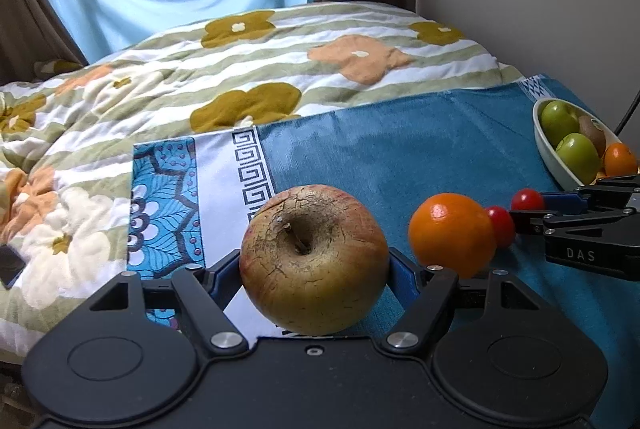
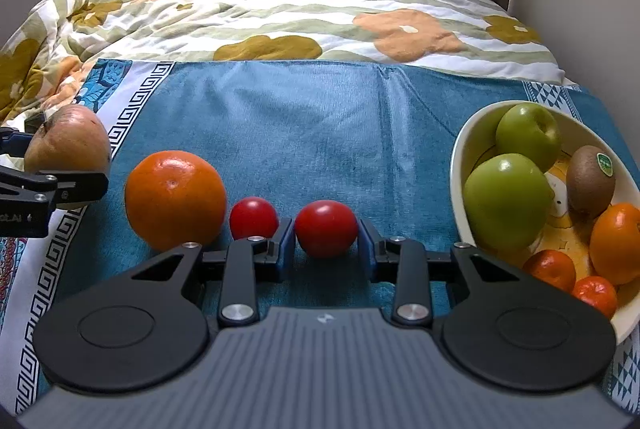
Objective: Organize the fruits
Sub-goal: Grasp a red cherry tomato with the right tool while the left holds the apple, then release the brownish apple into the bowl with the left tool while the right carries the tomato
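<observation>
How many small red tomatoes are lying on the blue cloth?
2. One tomato lies between the right gripper fingers; the other tomato sits beside the big orange. More may be hidden.

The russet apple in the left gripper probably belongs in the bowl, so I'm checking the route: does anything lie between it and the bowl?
Yes. Between the russet apple and the bowl lie the orange, two cherry tomatoes and the right gripper, all on the blue towel.

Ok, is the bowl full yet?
Not full. The bowl holds green apples, a kiwi and oranges; inner wall still shows.
</observation>
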`<state>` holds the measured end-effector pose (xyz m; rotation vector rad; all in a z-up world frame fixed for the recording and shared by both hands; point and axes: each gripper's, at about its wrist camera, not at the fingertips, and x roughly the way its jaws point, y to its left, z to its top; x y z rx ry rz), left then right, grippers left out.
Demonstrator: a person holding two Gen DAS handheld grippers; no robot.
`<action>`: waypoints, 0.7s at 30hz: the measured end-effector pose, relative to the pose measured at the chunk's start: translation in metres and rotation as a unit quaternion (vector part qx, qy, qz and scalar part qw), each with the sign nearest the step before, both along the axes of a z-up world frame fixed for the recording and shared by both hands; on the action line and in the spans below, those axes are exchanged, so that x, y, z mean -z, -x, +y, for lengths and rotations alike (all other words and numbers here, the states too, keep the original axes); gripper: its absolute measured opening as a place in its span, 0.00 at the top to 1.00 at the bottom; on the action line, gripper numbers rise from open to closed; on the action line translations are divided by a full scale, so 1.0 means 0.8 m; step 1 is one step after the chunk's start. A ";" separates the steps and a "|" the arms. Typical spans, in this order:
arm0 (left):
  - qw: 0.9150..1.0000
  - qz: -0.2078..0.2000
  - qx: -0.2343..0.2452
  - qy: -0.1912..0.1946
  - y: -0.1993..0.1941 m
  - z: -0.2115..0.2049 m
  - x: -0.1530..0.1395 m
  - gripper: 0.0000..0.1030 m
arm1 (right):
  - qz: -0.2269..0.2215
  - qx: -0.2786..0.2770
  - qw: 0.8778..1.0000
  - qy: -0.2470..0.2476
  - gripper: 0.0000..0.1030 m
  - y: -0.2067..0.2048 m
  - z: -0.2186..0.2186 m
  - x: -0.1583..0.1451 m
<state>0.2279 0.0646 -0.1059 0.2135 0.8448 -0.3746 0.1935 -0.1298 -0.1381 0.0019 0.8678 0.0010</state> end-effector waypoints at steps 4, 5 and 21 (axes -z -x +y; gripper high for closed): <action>1.000 -0.017 -0.014 -0.006 0.016 -0.001 -0.012 0.25 | -0.004 -0.002 1.000 -0.002 0.53 0.007 -0.004 -0.009; 1.000 -0.020 -0.018 -0.004 0.020 -0.001 -0.015 0.25 | -0.005 -0.002 1.000 -0.002 0.53 0.009 -0.005 -0.012; 0.996 -0.054 -0.075 0.008 0.103 0.000 -0.071 0.25 | -0.036 -0.027 0.999 -0.019 0.53 0.066 -0.023 -0.070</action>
